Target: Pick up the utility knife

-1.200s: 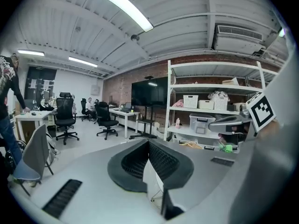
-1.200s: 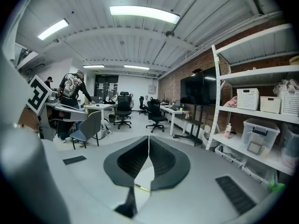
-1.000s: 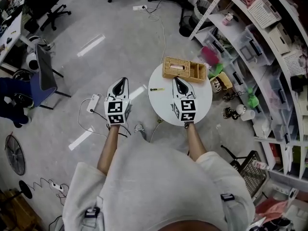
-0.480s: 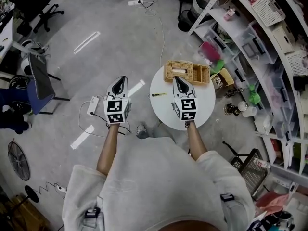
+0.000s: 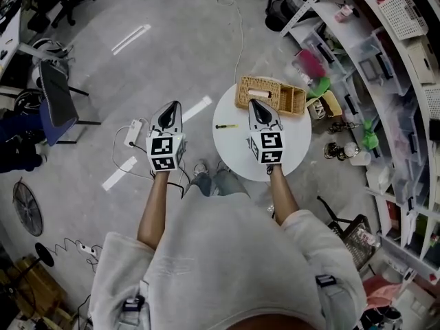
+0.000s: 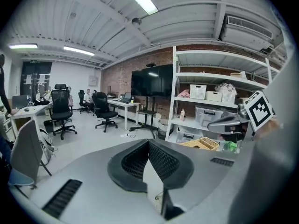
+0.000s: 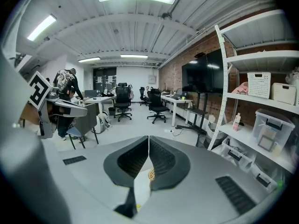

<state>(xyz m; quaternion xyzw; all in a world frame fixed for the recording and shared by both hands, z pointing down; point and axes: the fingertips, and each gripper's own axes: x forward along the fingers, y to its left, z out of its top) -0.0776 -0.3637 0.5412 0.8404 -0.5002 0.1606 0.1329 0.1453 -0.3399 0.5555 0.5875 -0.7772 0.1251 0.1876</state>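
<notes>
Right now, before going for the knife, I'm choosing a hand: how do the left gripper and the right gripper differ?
The right gripper hangs over the round table, its tip by the basket; the left gripper hangs over the floor, left of it. The knife lies on the table, nearer the right gripper than the left. Shared: both are shut, empty, pointing the same way.

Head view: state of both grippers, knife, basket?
Left gripper: shut, empty, over the floor beside the table.
Right gripper: shut, empty, above the table.
Knife: lying flat on the table, untouched.
Basket: upright, open-topped, at the table's far edge.
</notes>
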